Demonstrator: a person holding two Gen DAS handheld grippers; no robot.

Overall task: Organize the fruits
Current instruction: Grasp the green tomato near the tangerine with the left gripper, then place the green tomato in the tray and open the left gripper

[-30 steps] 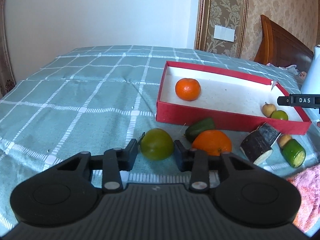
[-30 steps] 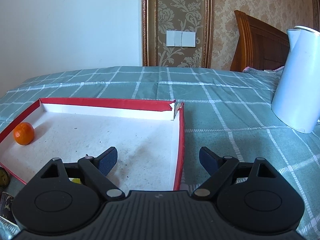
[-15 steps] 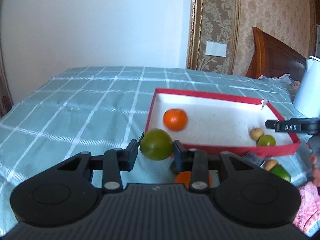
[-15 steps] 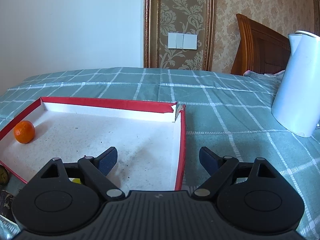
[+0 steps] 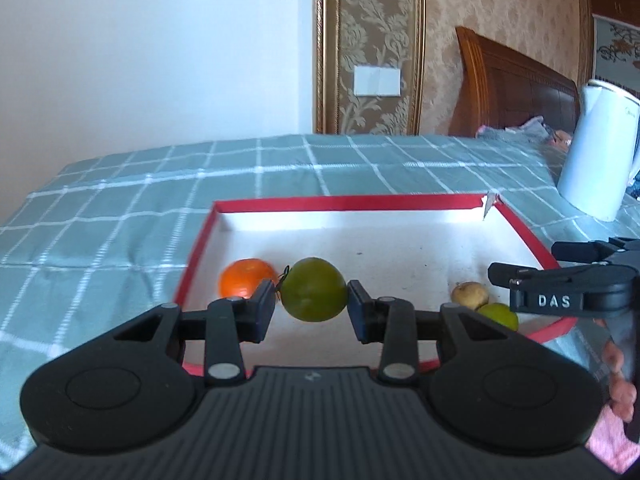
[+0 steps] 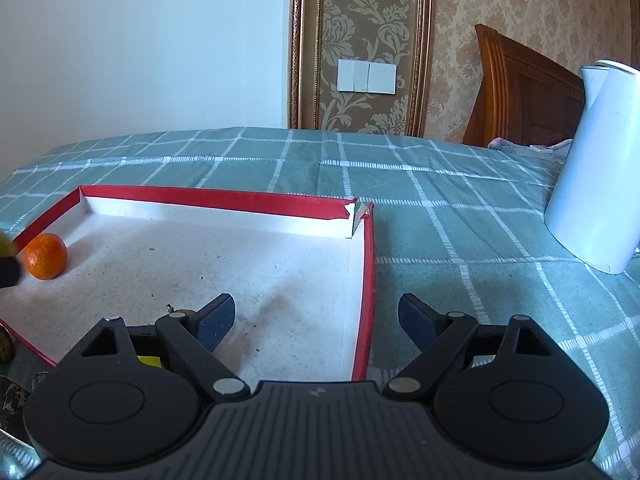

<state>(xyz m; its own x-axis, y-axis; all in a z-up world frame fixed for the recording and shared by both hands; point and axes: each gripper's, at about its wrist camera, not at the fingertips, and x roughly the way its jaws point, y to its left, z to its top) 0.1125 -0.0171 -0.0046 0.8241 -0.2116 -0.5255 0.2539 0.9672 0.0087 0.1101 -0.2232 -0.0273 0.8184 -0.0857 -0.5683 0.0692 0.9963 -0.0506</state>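
Nearest the lens, the left gripper is closed on a round green fruit, its two pads pressing the fruit's sides, and the fruit hangs above the near-left part of the red tray. The risk I see is a roll: the fruit is smooth and round, so if it is let go from this height it may run across the white floor and knock the orange mandarin just beyond the left pad, or it may slip early from so small a contact. Farther right in the tray lie a small tan fruit and a green lime. The right gripper is wide open and holds nothing, straddling the tray's right wall. Beyond stands a white kettle on the checked bedspread.
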